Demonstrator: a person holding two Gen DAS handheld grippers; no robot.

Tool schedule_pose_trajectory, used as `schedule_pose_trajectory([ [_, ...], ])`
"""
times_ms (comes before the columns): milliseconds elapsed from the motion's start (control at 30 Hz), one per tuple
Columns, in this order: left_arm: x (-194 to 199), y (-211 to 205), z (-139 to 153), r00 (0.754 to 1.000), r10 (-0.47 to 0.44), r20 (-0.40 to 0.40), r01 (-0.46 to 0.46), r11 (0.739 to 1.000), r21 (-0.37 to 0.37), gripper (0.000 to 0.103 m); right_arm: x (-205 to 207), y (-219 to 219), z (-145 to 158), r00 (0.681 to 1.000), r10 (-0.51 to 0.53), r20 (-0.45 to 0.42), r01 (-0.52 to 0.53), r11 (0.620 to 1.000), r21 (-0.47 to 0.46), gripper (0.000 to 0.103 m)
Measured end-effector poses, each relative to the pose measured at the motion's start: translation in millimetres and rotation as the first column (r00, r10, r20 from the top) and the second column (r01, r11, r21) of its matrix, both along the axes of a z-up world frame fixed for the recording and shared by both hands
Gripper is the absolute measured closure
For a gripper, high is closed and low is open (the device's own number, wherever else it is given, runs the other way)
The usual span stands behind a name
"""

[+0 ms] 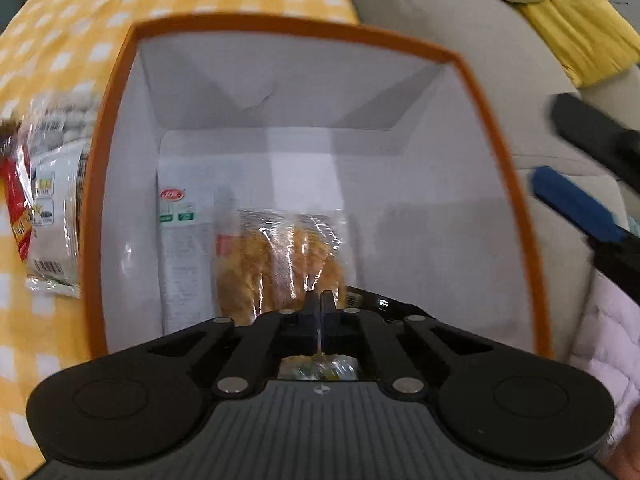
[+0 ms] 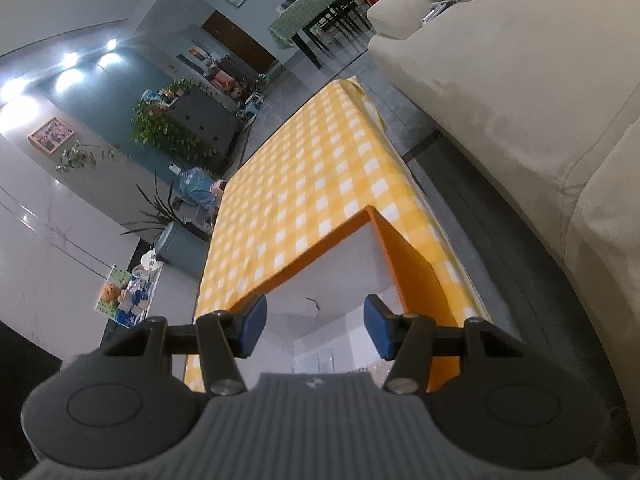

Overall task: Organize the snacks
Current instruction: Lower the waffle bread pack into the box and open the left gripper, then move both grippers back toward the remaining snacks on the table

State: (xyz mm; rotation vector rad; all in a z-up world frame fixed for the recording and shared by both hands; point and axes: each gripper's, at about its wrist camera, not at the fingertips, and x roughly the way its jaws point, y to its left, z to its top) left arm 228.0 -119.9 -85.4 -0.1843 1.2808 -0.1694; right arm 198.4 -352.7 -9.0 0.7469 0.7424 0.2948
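Note:
An orange-rimmed box (image 1: 496,128) with a white inside stands on the yellow checked tablecloth (image 1: 60,20). My left gripper (image 1: 320,304) is shut on the edge of a clear snack packet (image 1: 280,256) with golden pieces, held down inside the box. A white packet (image 1: 184,248) lies in the box beside it. More snack packets (image 1: 48,216) lie on the cloth left of the box. My right gripper (image 2: 314,330) is open and empty above the box (image 2: 412,276); its blue fingers (image 1: 576,208) show at the right in the left wrist view.
A beige sofa (image 2: 520,92) runs along the right of the table, with a yellow cloth (image 1: 580,32) on it. A narrow floor gap separates the table edge (image 2: 440,216) from the sofa. Plants and a cabinet stand far across the room.

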Motion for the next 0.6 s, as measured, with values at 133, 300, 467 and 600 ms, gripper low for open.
schedule_pose_trajectory([
  [133, 1, 8, -10, 0.999, 0.046, -0.025, -0.047, 0.999, -0.025, 0.097, 3, 2, -3, 1.000, 0.010, -0.010, -0.010, 1.000, -0.009, 0.049],
  [300, -1, 10, -7, 0.998, 0.053, -0.036, -0.053, 0.998, -0.020, 0.097, 5, 3, -5, 1.000, 0.018, -0.022, -0.018, 1.000, -0.010, 0.049],
  [467, -12, 11, 15, 0.999, 0.001, 0.051, -0.004, 0.999, 0.047, 0.076, 4, 4, -3, 0.999, 0.042, -0.023, -0.043, 0.999, -0.027, 0.049],
  [600, -22, 24, 36, 0.996, 0.020, 0.085, -0.022, 1.000, 0.020, 0.071, 5, 11, -1, 0.991, 0.121, -0.055, -0.126, 0.989, -0.083, 0.049],
])
